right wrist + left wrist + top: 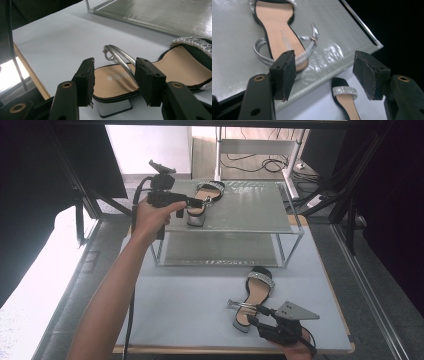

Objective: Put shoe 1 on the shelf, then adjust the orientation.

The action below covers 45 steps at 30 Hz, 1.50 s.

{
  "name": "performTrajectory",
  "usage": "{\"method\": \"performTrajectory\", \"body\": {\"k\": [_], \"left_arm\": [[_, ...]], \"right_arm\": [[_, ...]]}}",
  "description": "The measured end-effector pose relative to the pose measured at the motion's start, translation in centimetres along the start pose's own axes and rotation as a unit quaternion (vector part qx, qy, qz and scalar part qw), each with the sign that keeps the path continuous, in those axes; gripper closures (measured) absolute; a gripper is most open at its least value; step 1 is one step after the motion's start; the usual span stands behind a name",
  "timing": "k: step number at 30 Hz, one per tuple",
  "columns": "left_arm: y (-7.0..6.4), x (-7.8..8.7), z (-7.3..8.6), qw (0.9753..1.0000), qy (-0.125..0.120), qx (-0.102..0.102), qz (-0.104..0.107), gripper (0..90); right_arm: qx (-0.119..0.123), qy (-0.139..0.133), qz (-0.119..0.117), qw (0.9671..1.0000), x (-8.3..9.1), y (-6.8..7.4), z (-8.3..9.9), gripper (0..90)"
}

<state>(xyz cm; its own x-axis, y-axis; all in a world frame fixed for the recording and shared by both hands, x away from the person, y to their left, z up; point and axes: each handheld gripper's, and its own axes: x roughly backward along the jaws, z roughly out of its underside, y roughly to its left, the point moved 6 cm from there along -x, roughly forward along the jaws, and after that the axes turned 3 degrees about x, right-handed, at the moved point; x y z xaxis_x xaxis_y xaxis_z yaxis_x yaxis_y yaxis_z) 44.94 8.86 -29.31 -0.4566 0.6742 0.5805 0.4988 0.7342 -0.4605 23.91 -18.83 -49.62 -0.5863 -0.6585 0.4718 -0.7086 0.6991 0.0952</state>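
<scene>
The right hand-held gripper (113, 82), jaws spread, faces the heel end of the black block-heeled sandal with silver straps (160, 75), whose long axis runs away toward the surface's (180, 305) far edge.

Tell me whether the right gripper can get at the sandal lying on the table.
Probably yes: the right gripper is open at the heel of the sandal, with nothing between them.
</scene>
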Motion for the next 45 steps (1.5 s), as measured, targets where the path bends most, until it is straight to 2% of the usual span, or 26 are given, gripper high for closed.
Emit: {"method": "performTrajectory", "body": {"k": [2,4,6,12,15,16,17,21,23,27,29,30,31,32,33,34,40,42,43,45], "left_arm": [[-0.3,0.6,0.8,0.9999,-0.006,-0.009,0.010,37.4],[-0.5,1.3,1.7,0.9996,-0.024,-0.016,0.004,40.7],[-0.5,1.9,2.6,0.9993,-0.030,-0.020,0.013,40.9],[0.5,2.5,5.7,0.9991,-0.020,-0.028,0.024,41.0],[0.9,2.5,7.3,0.9989,-0.013,-0.036,0.026,39.9],[1.0,2.4,7.9,0.9988,-0.010,-0.038,0.028,39.7],[1.1,2.4,8.4,0.9987,-0.010,-0.040,0.030,39.7],[1.4,2.0,10.8,0.9985,-0.011,-0.044,0.032,39.3],[1.7,1.7,12.0,0.9984,-0.005,-0.047,0.033,39.3],[2.6,1.2,14.7,0.9984,0.001,-0.049,0.028,38.9],[3.0,1.1,15.7,0.9982,0.001,-0.048,0.035,38.4],[3.1,0.9,16.3,0.9982,-0.001,-0.044,0.039,38.4],[3.3,0.8,16.8,0.9982,0.002,-0.044,0.041,38.4],[3.5,0.5,17.6,0.9982,0.004,-0.044,0.040,38.0],[3.8,0.0,18.7,0.9984,0.008,-0.043,0.036,37.9],[3.8,0.0,18.7,0.9984,0.008,-0.043,0.036,37.6],[4.3,-1.8,22.2,0.9984,0.015,-0.041,0.036,36.8],[4.5,-2.3,23.1,0.9988,0.014,-0.038,0.029,36.6],[4.7,-2.5,23.4,0.9988,0.014,-0.036,0.029,36.6],[5.0,-2.8,23.8,0.9990,0.017,-0.033,0.025,36.6]], "right_arm": [[0.006,-0.002,-0.005,1.0000,0.0,0.2,-0.1,49.6],[0.010,0.002,-0.007,0.9999,0.0,0.5,-0.2,49.7],[0.012,0.002,-0.006,0.9999,0.0,0.6,-0.2,50.0],[0.012,0.012,-0.008,0.9998,-0.2,0.8,0.0,57.8],[0.011,0.014,-0.006,0.9998,-0.4,0.8,0.0,66.3],[0.009,0.011,0.004,0.9999,-0.4,0.7,-0.1,73.8],[0.009,0.011,0.004,0.9999,-0.4,0.7,-0.1,73.8],[0.021,0.019,-0.003,0.9996,-1.0,1.5,-0.5,84.2],[0.031,0.024,-0.008,0.9992,-1.6,2.0,-0.6,86.2],[0.046,0.034,-0.013,0.9983,-2.6,3.0,-0.8,88.2],[0.061,0.044,-0.013,0.9971,-3.5,3.7,-0.9,88.9],[0.076,0.053,-0.012,0.9956,-4.2,4.4,-0.9,89.0],[0.076,0.053,-0.012,0.9956,-4.2,4.4,-0.9,89.0],[0.087,0.065,-0.010,0.9941,-4.8,4.9,-0.8,89.0],[0.089,0.069,-0.012,0.9936,-5.0,5.0,-0.7,89.0],[0.089,0.069,-0.012,0.9936,-5.0,5.0,-0.7,89.0],[0.087,0.092,-0.006,0.9919,-6.0,4.7,0.1,89.1],[0.083,0.099,-0.001,0.9916,-6.2,4.3,0.4,89.1],[0.075,0.103,-0.009,0.9917,-6.3,4.3,0.7,89.1],[0.078,0.103,-0.009,0.9916,-6.4,4.3,0.8,89.1]]}}
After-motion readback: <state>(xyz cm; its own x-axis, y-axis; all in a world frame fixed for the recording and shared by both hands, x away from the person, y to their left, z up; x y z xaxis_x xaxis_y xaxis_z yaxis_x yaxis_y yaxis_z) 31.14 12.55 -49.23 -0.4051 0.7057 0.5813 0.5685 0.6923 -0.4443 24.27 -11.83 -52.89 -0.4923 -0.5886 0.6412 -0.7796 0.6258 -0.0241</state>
